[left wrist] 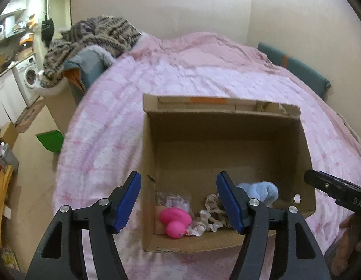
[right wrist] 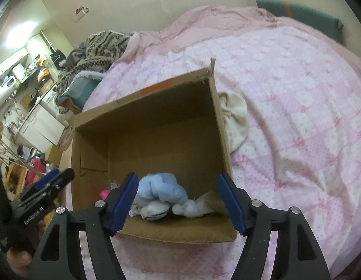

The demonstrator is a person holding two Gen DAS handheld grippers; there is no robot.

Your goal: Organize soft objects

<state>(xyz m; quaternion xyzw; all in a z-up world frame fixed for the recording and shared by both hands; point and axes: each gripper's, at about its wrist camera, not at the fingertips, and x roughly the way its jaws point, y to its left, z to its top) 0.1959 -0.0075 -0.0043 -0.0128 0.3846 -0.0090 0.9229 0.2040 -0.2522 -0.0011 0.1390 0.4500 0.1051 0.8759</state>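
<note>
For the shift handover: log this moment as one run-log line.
left tongs: open, empty | right tongs: open, empty | cardboard box: blue plush, pink toy inside | cream cloth: outside box, on bed

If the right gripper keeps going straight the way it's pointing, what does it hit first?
Most likely the light blue plush toy inside the open cardboard box; the open right gripper frames it, though depth is unclear.

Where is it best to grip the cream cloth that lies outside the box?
Grip the bunched, raised fold of the cream cloth, coming from above and from its right side with the right gripper: the cardboard box wall blocks its left edge, and the bedspread side lies open.
</note>
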